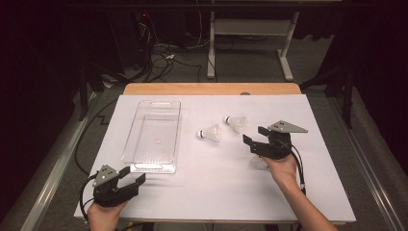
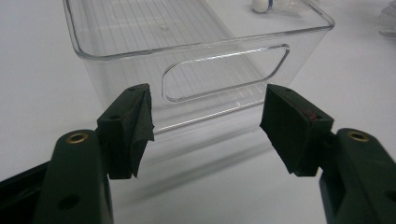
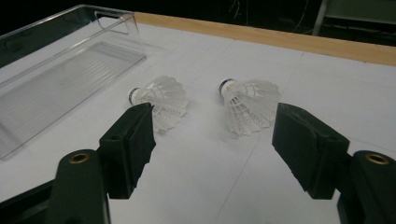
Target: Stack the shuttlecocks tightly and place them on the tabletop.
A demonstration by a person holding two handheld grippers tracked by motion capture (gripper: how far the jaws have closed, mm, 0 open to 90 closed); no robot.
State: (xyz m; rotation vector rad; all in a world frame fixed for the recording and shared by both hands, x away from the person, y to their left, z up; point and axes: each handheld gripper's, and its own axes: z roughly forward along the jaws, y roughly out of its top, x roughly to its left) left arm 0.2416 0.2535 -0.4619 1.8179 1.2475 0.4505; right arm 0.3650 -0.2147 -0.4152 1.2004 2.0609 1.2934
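A clear plastic bin (image 1: 151,134) lies empty on the white table cover, left of centre. Two white shuttlecocks rest on their sides to its right, one (image 1: 210,133) nearer the bin and one (image 1: 236,123) farther right. My right gripper (image 1: 254,135) is open and empty, just right of them; in the right gripper view its jaws frame the left shuttlecock (image 3: 161,100) and the right shuttlecock (image 3: 247,105) from a short way back. My left gripper (image 1: 133,174) is open and empty at the bin's near end, facing the handle cutout (image 2: 224,74).
Something white and shuttlecock-like (image 1: 258,162) lies by the right hand. The wooden table edge (image 1: 211,89) runs along the back. Cables and a desk frame (image 1: 250,48) are on the floor beyond. Bare white cover (image 1: 216,187) spans the front.
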